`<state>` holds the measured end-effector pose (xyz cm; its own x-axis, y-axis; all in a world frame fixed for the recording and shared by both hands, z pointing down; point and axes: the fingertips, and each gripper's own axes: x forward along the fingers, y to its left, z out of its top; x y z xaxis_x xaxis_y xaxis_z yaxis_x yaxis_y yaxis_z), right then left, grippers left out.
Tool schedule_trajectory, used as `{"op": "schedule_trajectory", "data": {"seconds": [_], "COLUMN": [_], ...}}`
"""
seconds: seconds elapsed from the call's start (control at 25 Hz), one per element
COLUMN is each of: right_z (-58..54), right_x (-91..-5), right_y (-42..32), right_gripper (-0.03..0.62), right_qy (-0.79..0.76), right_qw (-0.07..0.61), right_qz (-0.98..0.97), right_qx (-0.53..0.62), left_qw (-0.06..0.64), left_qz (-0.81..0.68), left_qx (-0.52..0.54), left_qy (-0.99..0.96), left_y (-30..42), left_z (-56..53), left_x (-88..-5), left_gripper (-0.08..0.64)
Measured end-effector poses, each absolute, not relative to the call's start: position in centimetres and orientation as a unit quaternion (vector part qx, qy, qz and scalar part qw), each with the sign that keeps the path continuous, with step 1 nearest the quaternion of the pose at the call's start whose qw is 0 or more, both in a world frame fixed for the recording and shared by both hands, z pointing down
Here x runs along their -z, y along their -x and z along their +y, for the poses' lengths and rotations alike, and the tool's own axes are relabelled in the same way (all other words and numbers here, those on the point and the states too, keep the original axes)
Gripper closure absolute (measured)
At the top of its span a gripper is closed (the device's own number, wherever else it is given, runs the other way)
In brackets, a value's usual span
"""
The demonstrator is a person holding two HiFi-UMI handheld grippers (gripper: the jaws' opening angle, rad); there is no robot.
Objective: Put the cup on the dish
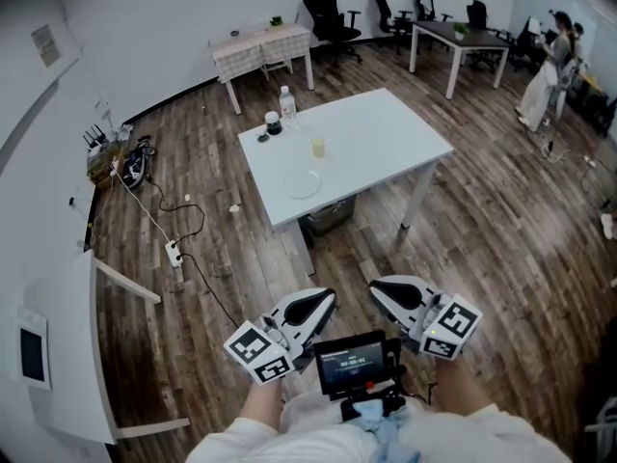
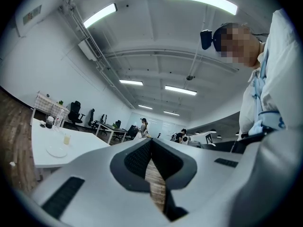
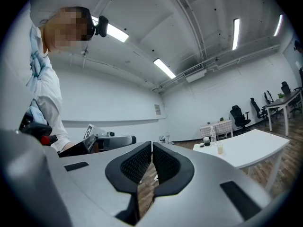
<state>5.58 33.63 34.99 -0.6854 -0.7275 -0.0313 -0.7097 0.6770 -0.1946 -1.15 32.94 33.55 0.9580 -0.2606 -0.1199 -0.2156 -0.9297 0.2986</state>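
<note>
Both grippers are low in the head view, at 6 o'clock, well apart from the white table (image 1: 386,133) at 12 o'clock. The left gripper (image 1: 328,299) has its jaws pressed together with nothing between them; its own view shows only floor below the pads. The right gripper (image 1: 377,288) is the same, jaws together and empty. A small screen (image 1: 352,362) sits between them. The cup (image 1: 318,148) stands upright on the table, off the dish (image 1: 303,183), near it at the dish's 1 o'clock. A clear bottle (image 1: 286,104) and a dark jar (image 1: 273,122) stand at the table's 11 o'clock corner. Office chairs and desks are at the far wall.
</note>
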Motion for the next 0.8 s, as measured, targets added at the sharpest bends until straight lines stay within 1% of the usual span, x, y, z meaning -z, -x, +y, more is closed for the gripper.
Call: {"op": "schedule_trajectory", "data": {"seconds": [0.36, 0.8], "right_z": [32.8, 28.6], "right_x": [-35.9, -36.9], "right_y": [-6.9, -8.5], "right_gripper": [0.56, 0.56], "right_qy": [0.383, 0.384], "right_qw": [0.043, 0.052], "right_qz": [0.919, 0.917], "right_qx": [0.089, 0.098], "left_qw": [0.14, 0.144], "left_qz": [-0.132, -0.146], "left_qx": [0.077, 0.077], "left_qy": [-0.978, -0.976], "left_y": [-0.2, -0.8], "left_z": [32.7, 28.0], "left_x": [-34.2, -35.1], "left_gripper": [0.56, 0.56]}}
